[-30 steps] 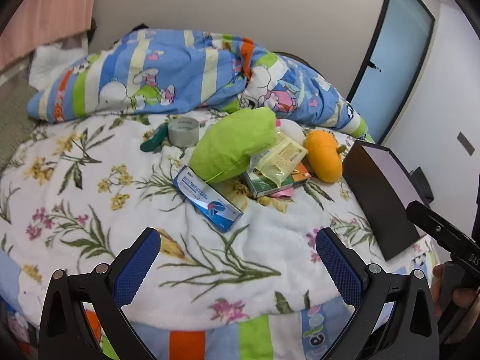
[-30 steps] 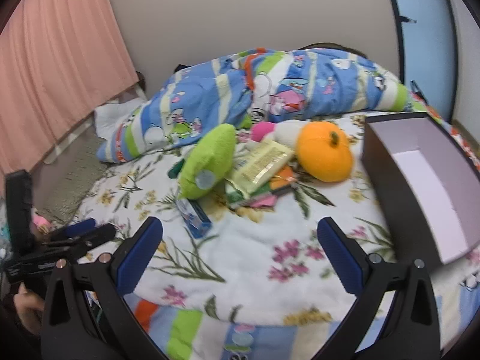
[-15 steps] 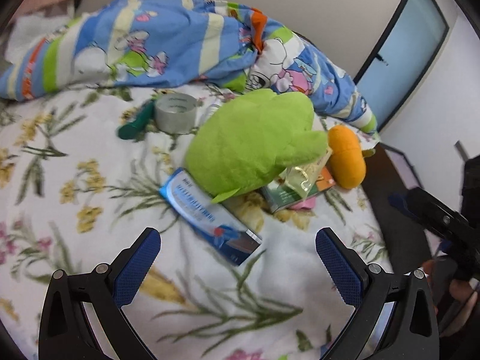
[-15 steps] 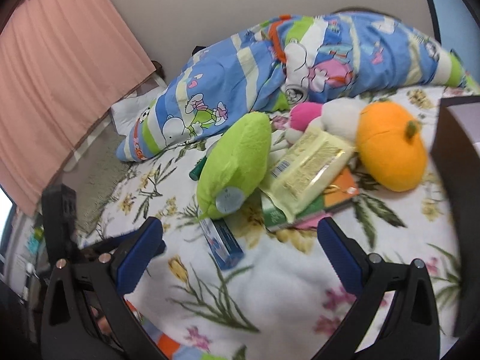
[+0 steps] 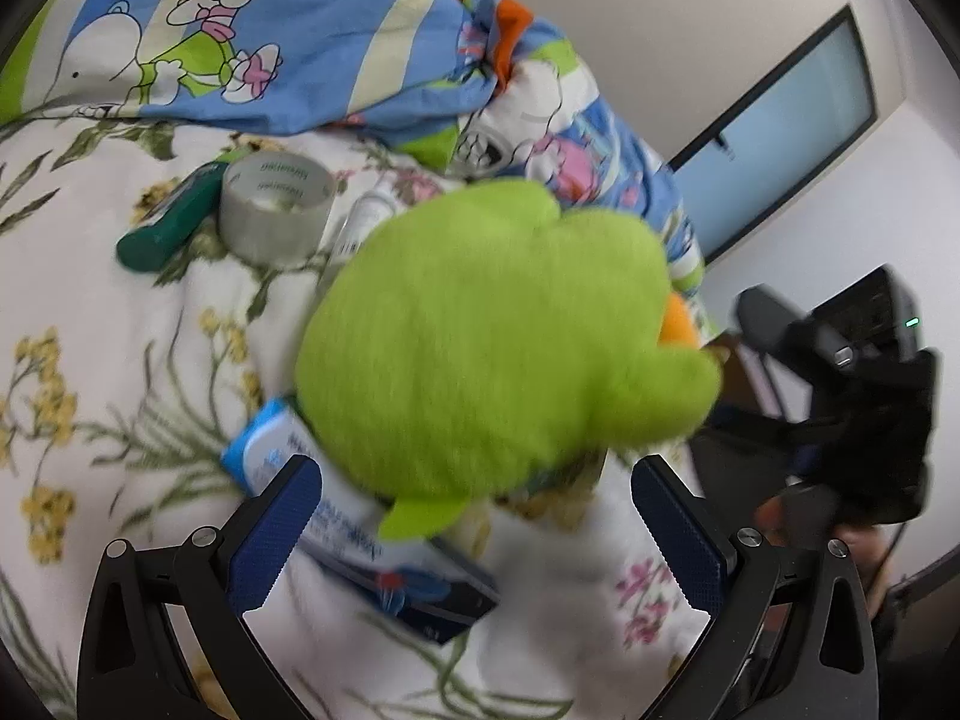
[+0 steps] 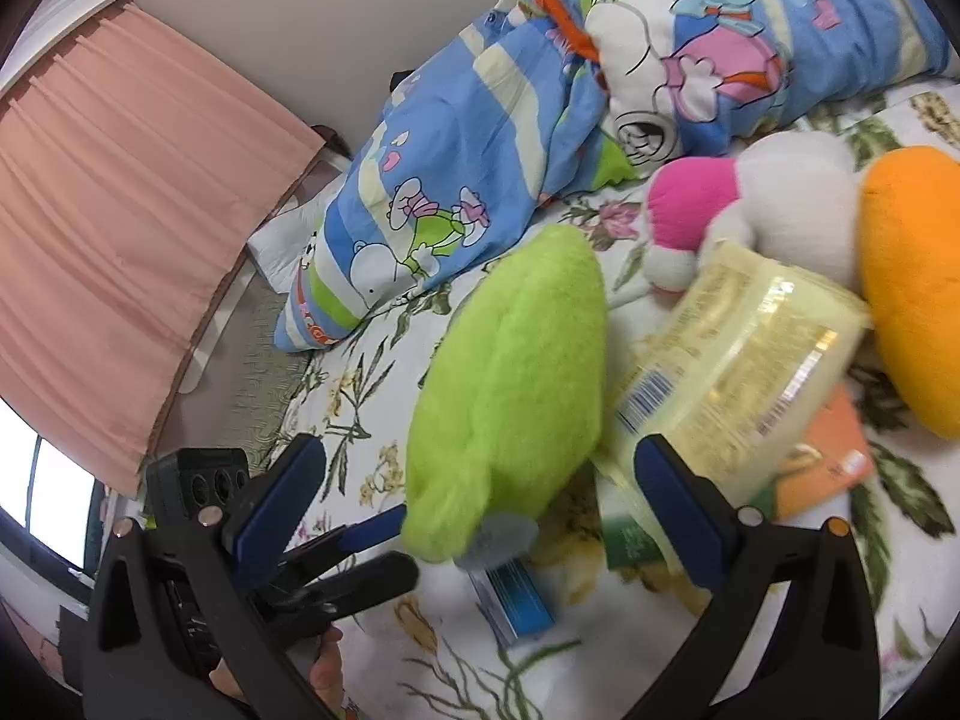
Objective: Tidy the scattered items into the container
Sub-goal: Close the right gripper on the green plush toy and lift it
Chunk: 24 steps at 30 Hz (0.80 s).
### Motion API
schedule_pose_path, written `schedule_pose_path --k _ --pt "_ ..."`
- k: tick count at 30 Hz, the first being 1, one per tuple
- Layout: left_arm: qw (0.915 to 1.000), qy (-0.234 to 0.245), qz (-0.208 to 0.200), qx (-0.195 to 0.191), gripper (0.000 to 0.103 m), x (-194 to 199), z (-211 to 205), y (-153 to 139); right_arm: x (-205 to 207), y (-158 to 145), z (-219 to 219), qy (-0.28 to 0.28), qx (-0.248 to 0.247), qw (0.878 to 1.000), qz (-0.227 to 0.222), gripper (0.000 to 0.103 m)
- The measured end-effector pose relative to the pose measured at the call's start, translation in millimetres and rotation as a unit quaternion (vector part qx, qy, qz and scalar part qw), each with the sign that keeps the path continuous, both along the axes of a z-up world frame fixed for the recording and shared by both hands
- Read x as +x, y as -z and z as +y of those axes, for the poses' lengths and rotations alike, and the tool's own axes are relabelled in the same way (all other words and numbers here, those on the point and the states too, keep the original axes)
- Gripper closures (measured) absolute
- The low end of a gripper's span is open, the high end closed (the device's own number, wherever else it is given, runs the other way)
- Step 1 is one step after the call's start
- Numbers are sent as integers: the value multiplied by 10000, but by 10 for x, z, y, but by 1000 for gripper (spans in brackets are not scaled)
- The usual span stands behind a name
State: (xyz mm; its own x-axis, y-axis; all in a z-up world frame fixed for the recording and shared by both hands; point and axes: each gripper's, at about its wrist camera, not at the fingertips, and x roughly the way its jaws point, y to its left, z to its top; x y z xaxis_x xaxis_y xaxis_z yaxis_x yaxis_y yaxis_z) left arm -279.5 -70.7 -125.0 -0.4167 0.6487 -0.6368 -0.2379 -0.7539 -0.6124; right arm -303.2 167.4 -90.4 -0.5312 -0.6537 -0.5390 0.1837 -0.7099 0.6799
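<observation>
A lime-green plush lies on the flowered blanket, partly over a blue and white toothpaste box. My left gripper is open and close in front of the plush, its pads on either side of the plush's lower edge without touching it. My right gripper is open too, and the green plush sits just ahead between its pads. Right of the plush are a yellow packet, an orange and green box, an orange plush and a pink and white plush. No container is clearly visible.
A grey tape roll and a dark green tube lie behind the plush. A bunched cartoon quilt lies along the back of the bed. A pink curtain hangs at the left. The left gripper shows low in the right wrist view.
Both grippers have moved forward and down toward the green plush, which now looms large between their fingers. The dark container has slipped out of both views.
</observation>
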Motion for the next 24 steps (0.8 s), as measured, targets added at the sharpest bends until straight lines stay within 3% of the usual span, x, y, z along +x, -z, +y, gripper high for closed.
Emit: schedule_pose_path --k 2,5,9,11,16,18,24 --pt "9977 -35 -210 640 0 -79 -123 40 -79 51 -30 -32 -67 9999 -81 0" --pt "9800 -236 -863 1777 0 -217 -322 229 -166 143 -42 -57 -243 9995 -196 0" --pt "9317 -542 -1685 3172 0 -314 -476 585 -278 265 -69 -43 -404 9986 -342 0" --pt "9147 -602 -1923 3502 0 -288 -490 669 -337 319 -84 -21 -483 9979 -421 1" --pt "8617 -832 -2488 4345 0 -36 -445 843 -444 421 -160 -95 -530 9970 -561 8" --pt "8510 -898 -2588 4480 0 26 -402 873 -467 431 -179 -107 -506 9970 -577 11" --pt "8337 -1037 -2935 4562 0 -2 -154 964 -483 452 -162 -75 -520 9966 -637 23"
